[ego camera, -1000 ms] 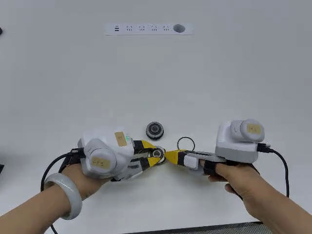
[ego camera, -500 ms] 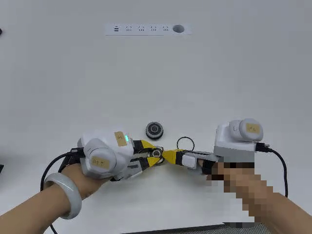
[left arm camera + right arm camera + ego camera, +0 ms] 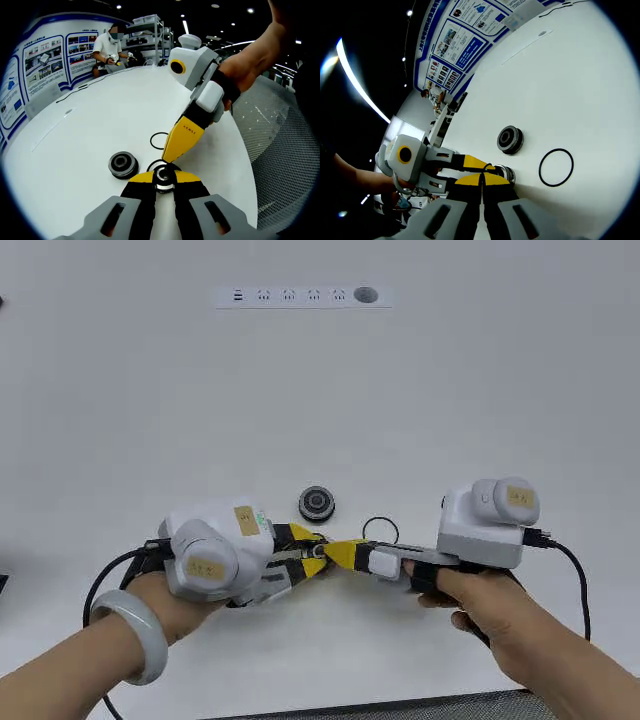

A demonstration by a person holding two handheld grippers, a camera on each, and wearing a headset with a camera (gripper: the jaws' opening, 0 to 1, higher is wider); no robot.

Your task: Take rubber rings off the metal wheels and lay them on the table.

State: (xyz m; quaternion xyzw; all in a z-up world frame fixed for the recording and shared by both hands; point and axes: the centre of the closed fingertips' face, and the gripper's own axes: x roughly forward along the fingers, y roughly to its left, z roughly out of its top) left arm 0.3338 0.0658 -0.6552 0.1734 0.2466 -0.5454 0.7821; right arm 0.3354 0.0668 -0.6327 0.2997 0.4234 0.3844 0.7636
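Observation:
My left gripper (image 3: 311, 552) is shut on a small metal wheel (image 3: 164, 177) and holds it just above the table. My right gripper (image 3: 339, 553) comes in from the right, its yellow jaws shut, pinching the black rubber ring (image 3: 153, 164) that loops partly off that wheel's rim. From the right gripper view the held wheel (image 3: 506, 173) sits just past my shut right gripper (image 3: 482, 178). A second wheel (image 3: 317, 503) with its black ring on lies flat just behind. One loose rubber ring (image 3: 380, 531) lies on the table beside it.
The white table (image 3: 320, 400) stretches bare toward a white power strip (image 3: 304, 298) at the far edge. Cables trail from both grippers toward the table's near edge. A person stands at a far bench (image 3: 111, 44).
My right gripper has slid left until its tips meet the wheel held in the left gripper. The left gripper, second wheel and loose ring have stayed put.

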